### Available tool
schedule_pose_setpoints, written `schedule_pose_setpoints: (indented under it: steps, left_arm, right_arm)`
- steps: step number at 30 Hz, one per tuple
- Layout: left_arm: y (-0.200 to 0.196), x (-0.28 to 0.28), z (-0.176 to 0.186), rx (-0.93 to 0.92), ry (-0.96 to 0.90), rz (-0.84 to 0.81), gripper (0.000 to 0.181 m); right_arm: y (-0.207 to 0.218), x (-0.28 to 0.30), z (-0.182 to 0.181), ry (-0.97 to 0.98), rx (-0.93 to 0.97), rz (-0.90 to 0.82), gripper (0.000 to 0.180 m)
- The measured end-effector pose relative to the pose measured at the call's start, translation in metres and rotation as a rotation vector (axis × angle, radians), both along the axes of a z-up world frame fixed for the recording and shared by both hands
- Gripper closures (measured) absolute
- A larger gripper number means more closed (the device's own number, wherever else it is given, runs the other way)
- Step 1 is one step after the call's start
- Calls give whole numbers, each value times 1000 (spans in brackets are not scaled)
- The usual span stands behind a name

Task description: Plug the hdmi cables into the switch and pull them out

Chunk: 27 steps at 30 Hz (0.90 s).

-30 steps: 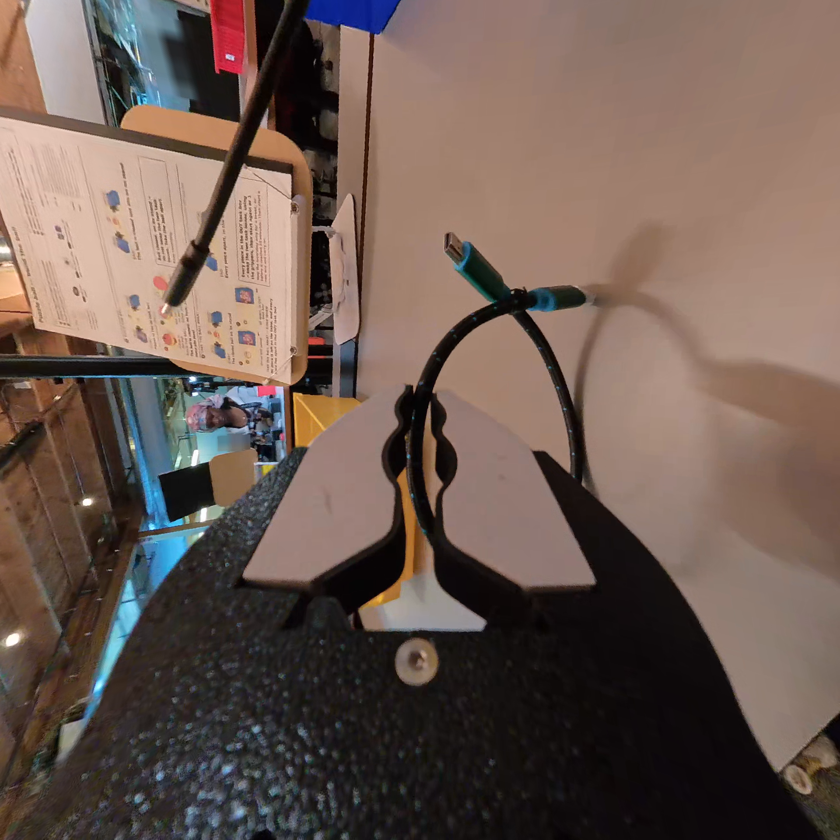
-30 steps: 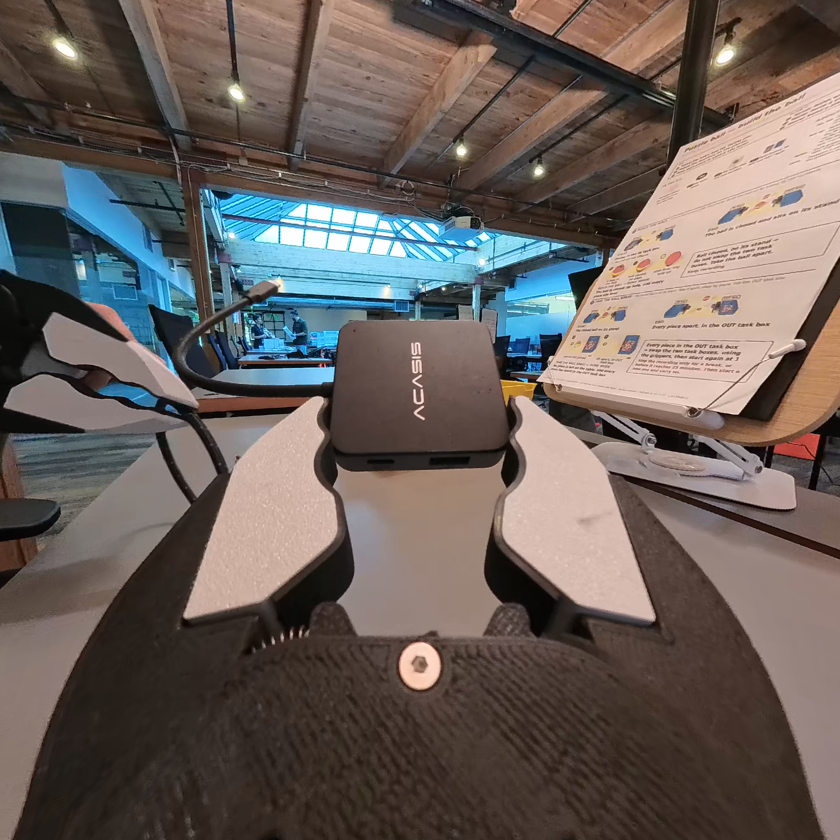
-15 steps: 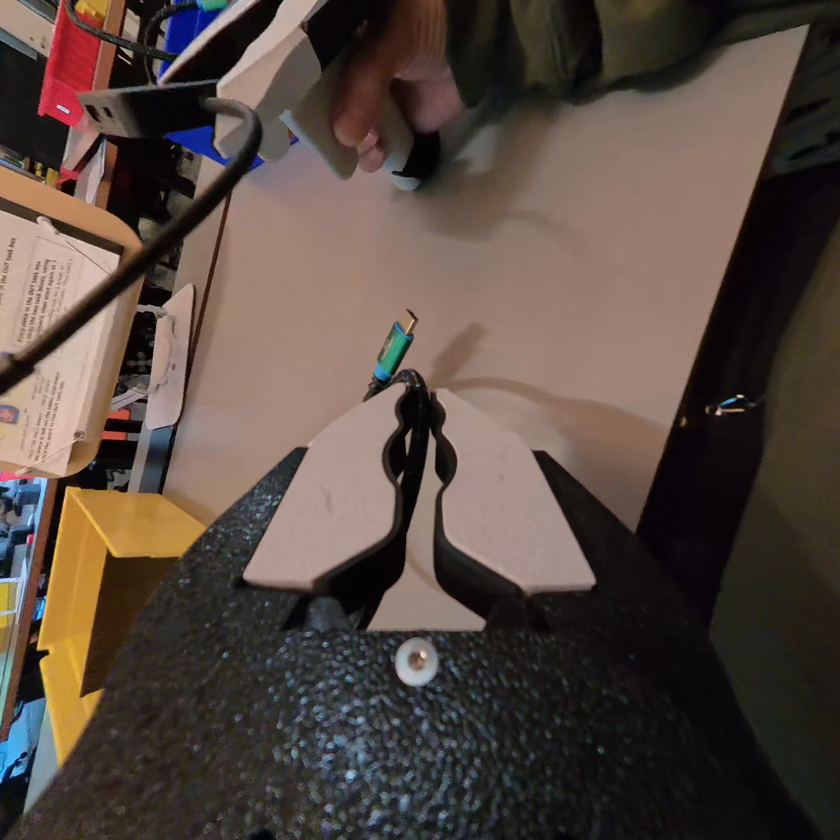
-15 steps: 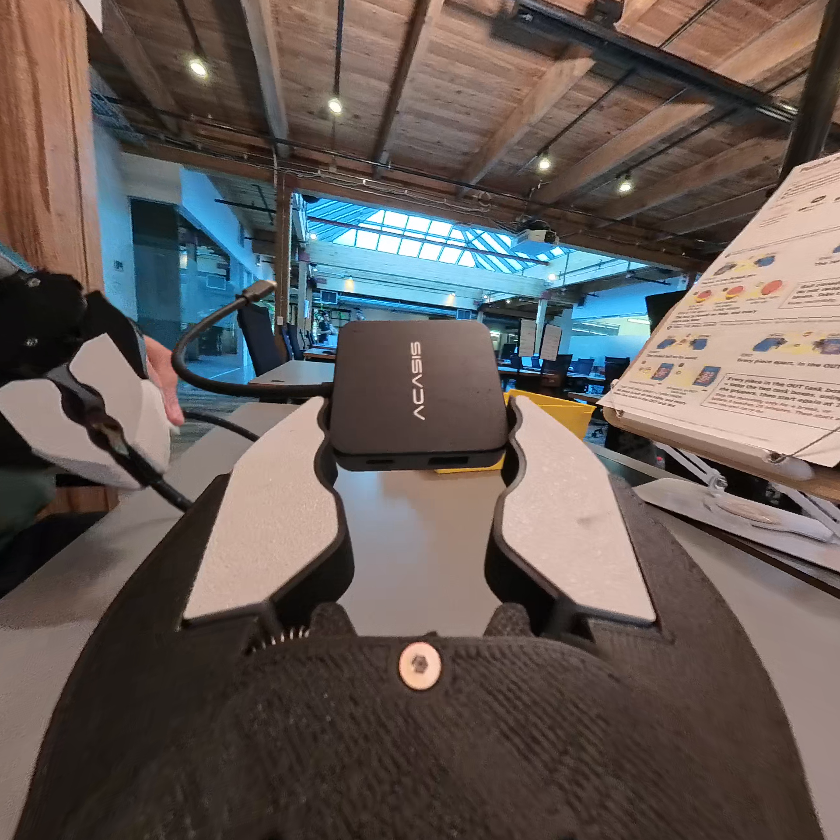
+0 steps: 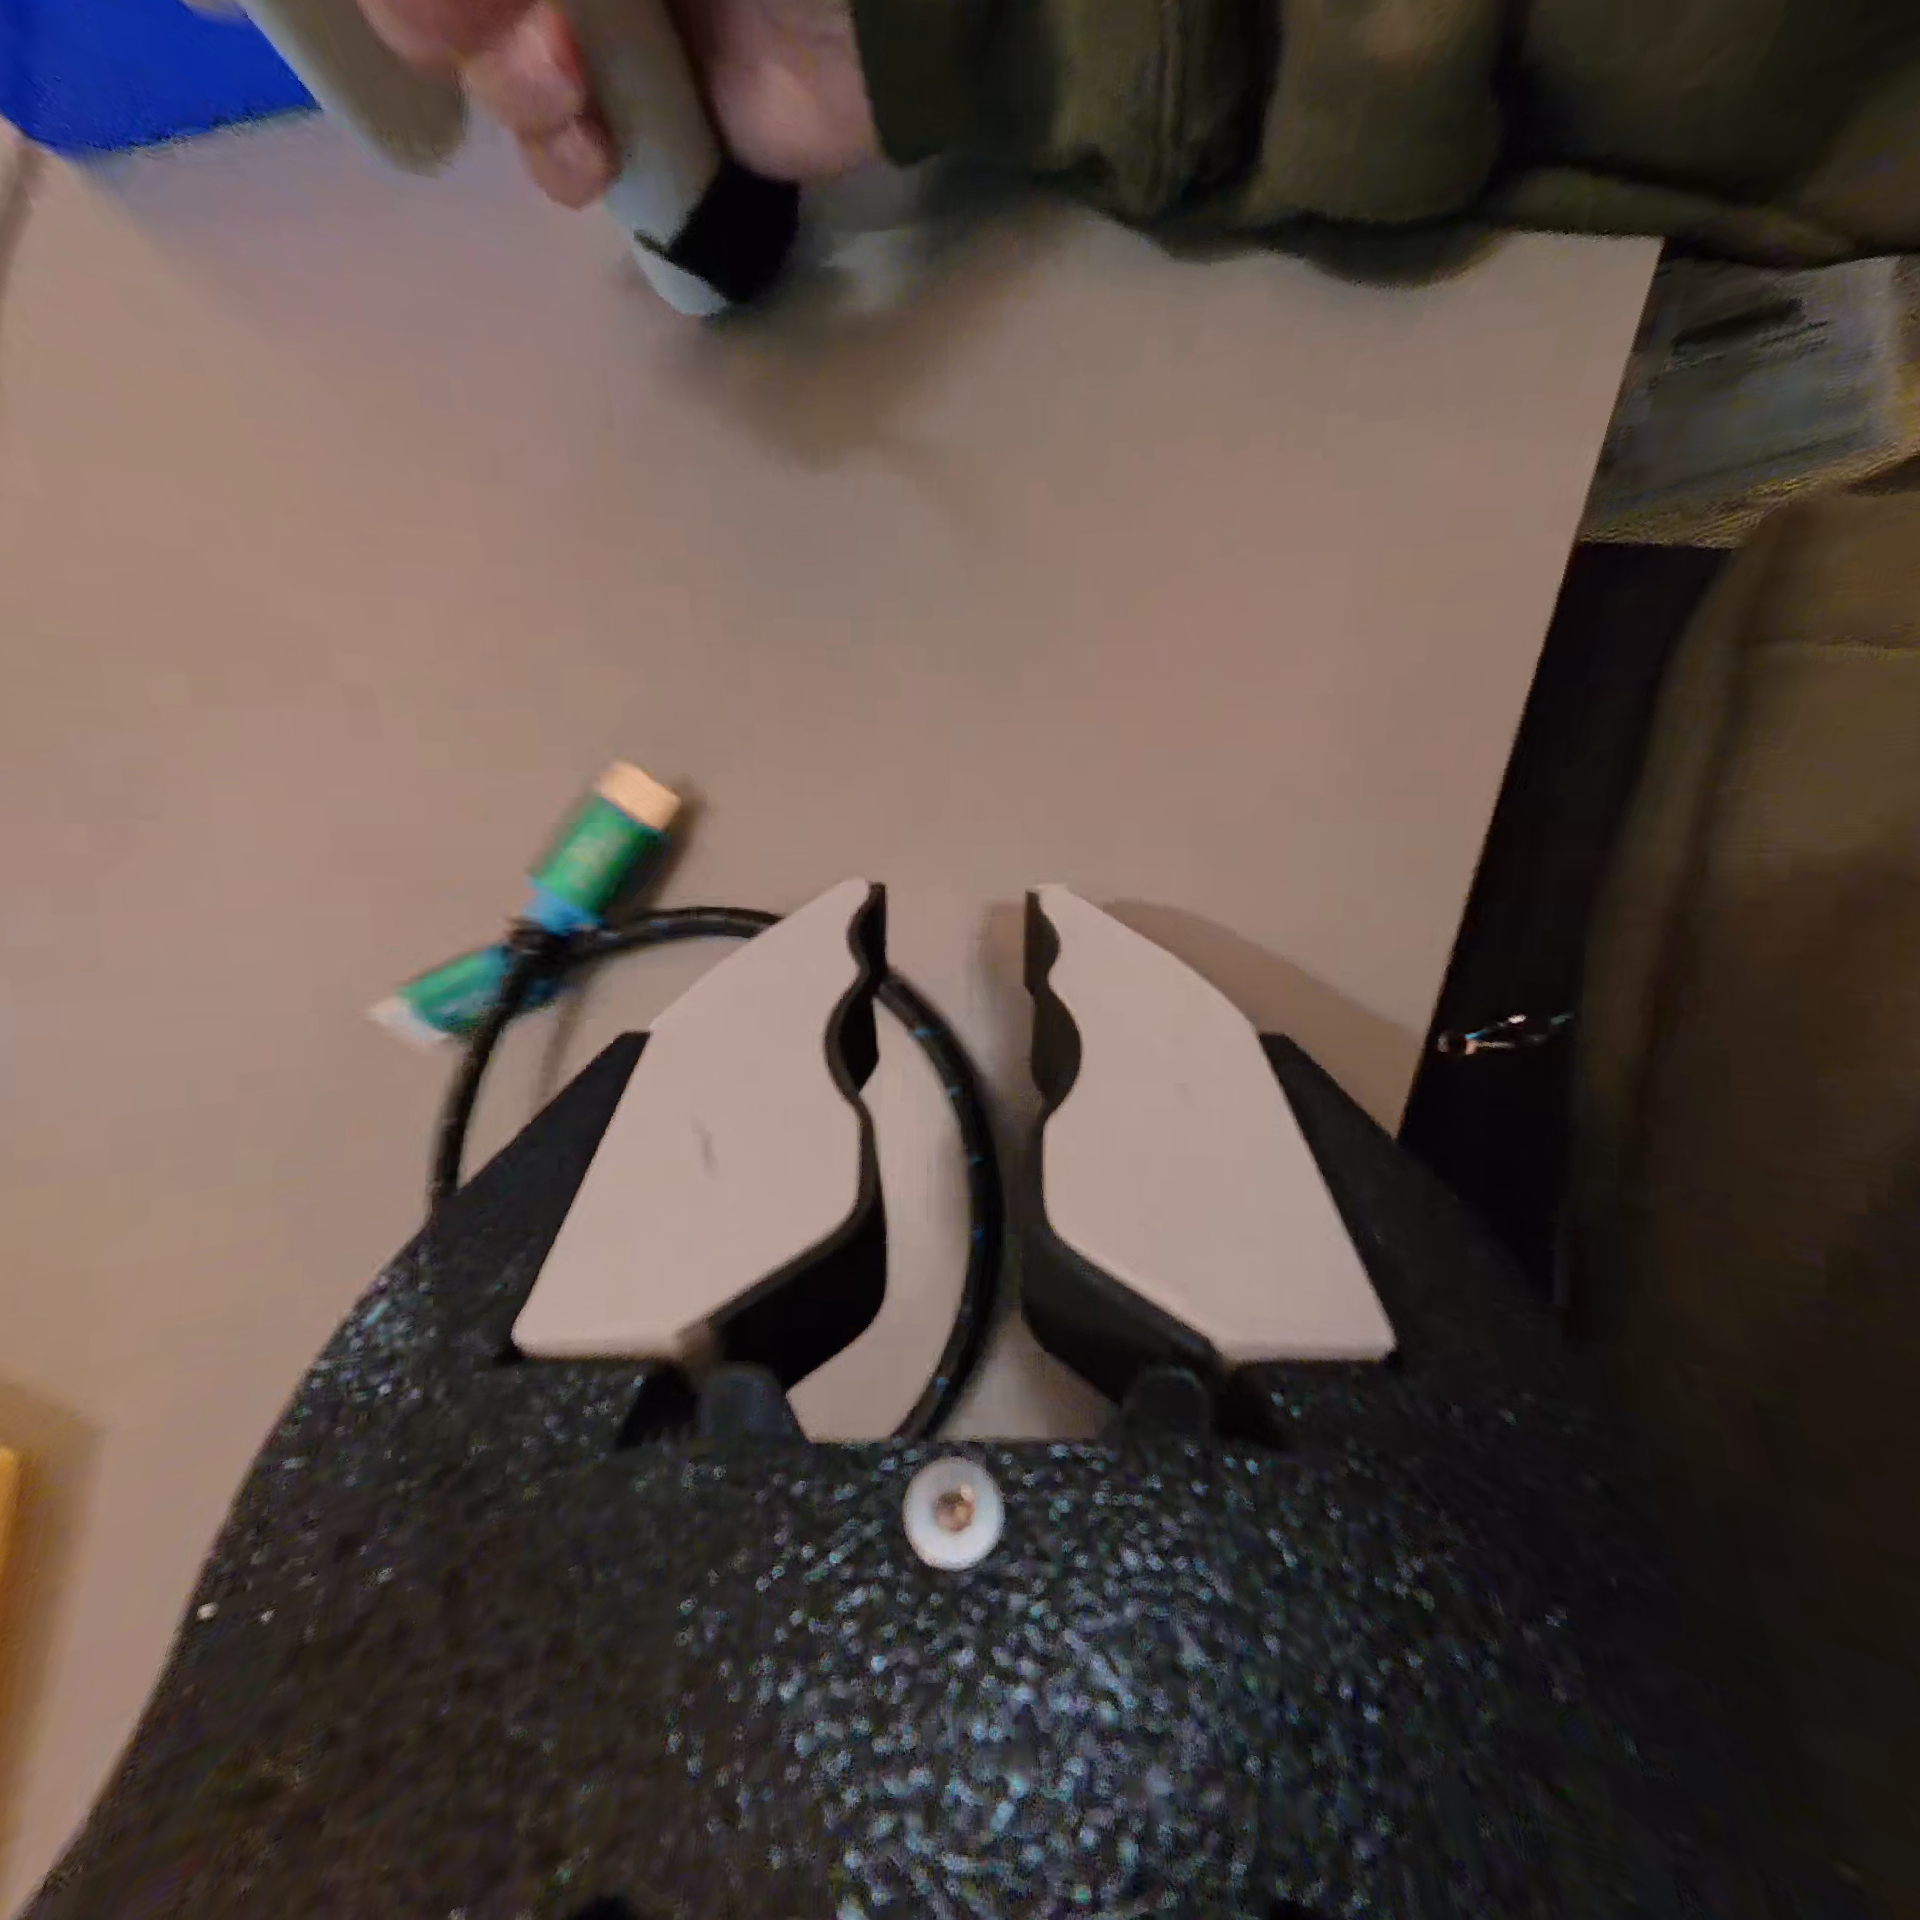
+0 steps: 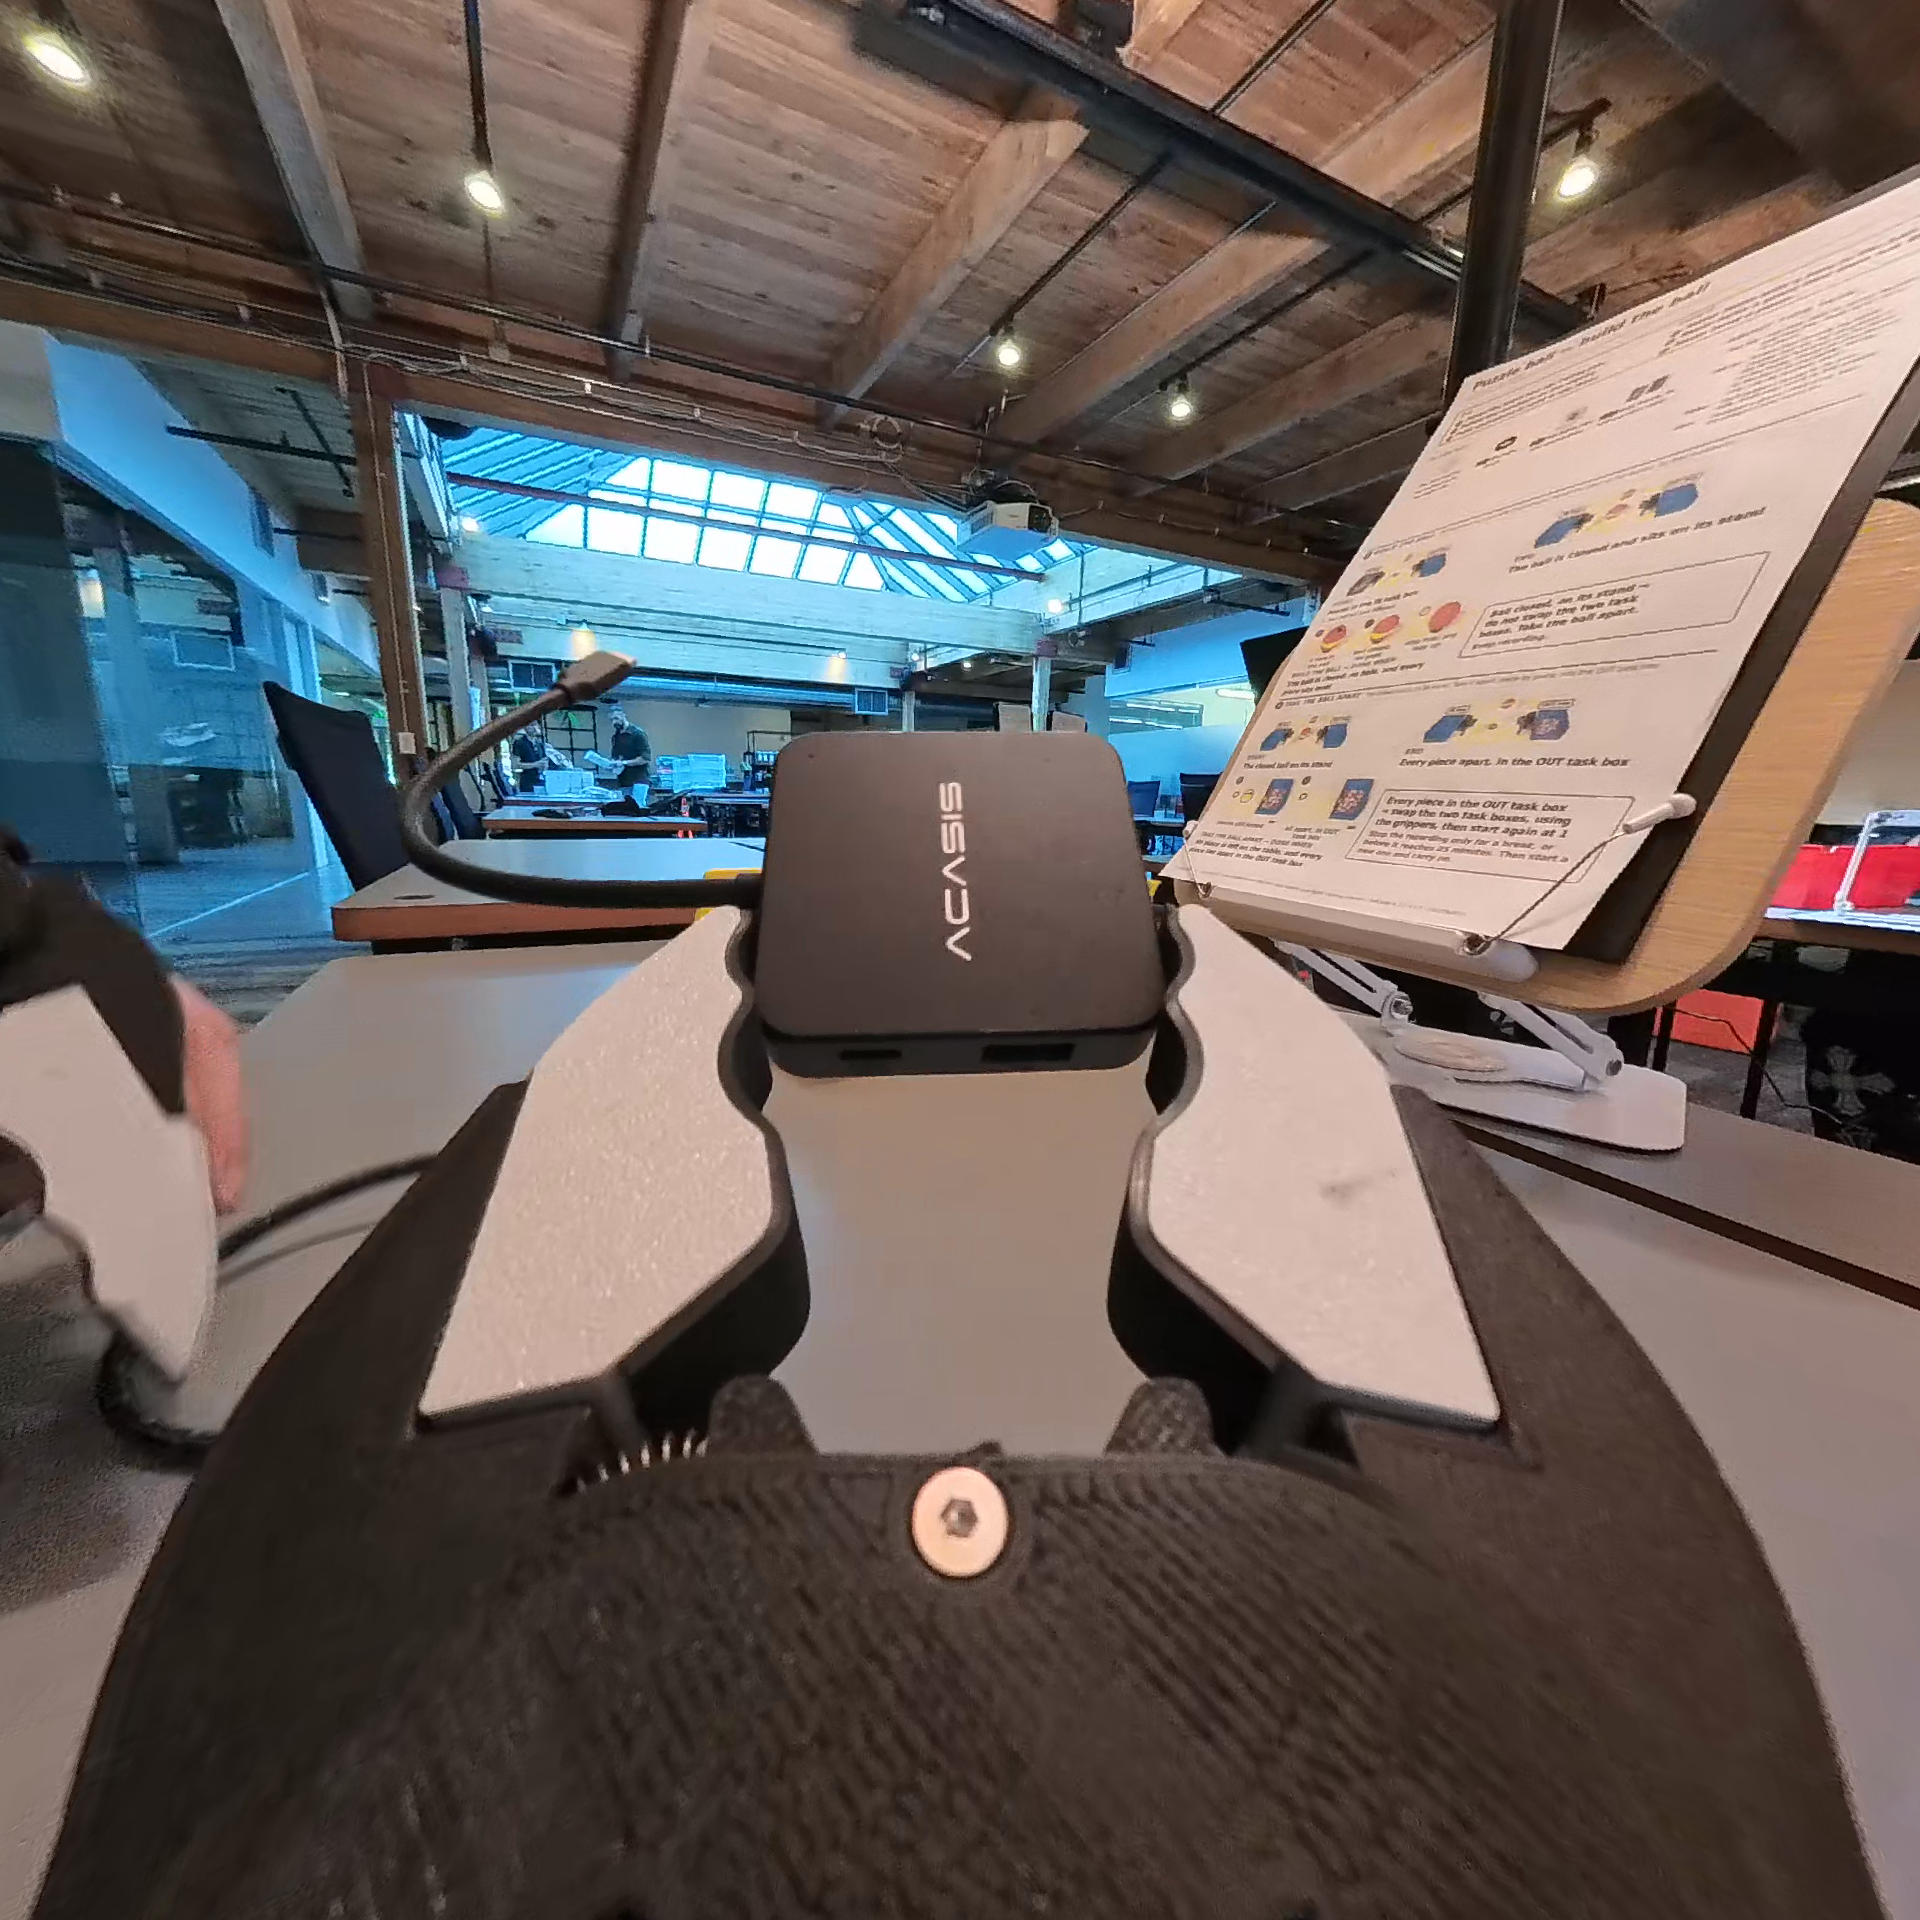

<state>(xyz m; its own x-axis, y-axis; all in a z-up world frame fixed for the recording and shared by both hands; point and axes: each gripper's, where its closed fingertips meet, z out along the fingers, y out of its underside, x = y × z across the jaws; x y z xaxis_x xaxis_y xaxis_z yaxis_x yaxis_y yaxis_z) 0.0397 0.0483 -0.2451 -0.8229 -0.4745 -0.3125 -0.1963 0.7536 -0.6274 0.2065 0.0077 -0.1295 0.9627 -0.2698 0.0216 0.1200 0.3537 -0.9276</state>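
Observation:
In the left wrist view my left gripper is open just above the beige table. A short black braided cable with two green plugs lies on the table; its loop runs between and under my fingers, loose. In the right wrist view my right gripper is shut on a flat black switch box, held above the table with its ports facing me. The box's own black pigtail cable curls up to the left, its plug free. The left gripper shows blurred at the left edge.
A person's hand and olive sleeve hold the other gripper at the top of the left wrist view. The table's edge runs down the right. A sheet on a wooden stand stands at the right.
My left gripper has opened and let go of the braided cable, which now lies on the table. The left gripper has swung down toward the table. The right gripper still holds the switch.

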Motion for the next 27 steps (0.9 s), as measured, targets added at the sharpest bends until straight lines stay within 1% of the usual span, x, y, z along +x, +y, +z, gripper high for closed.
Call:
schedule_pose_setpoints:
  steps: [4,6,7,8,10,13,14,16,19,22,24,27]
  left_arm:
    - [30,39,41,131,-284,-49,147]
    - [44,63,43,207,-401,-120,145]
    - [48,71,36,246,-418,-176,145]
    - [53,78,26,294,-413,-226,145]
    - [59,87,4,371,-345,-291,141]
    - [55,91,-17,419,-252,-371,136]
    - [53,94,-18,428,-249,-385,142]
    - [51,96,-20,440,-210,-419,146]
    - [49,96,-25,446,-171,-462,161]
    - [48,101,-25,435,-195,-428,162]
    - [48,105,-24,390,-210,-341,163]
    - [51,105,-25,263,-132,-195,164]
  right_arm:
    - [-1,2,0,10,7,-3,108]
    - [-1,2,0,13,8,-7,108]
    - [-1,2,0,14,9,-7,108]
    - [-1,2,0,13,10,-6,108]
    - [-2,2,0,11,10,-6,107]
    - [-1,3,0,19,10,2,107]
    - [-2,3,0,21,13,1,107]
    - [-3,4,1,25,20,4,107]
    - [-3,4,1,27,19,4,107]
    - [-2,4,0,23,15,2,107]
    - [-2,4,0,23,15,1,107]
    - [-2,3,0,17,11,0,107]
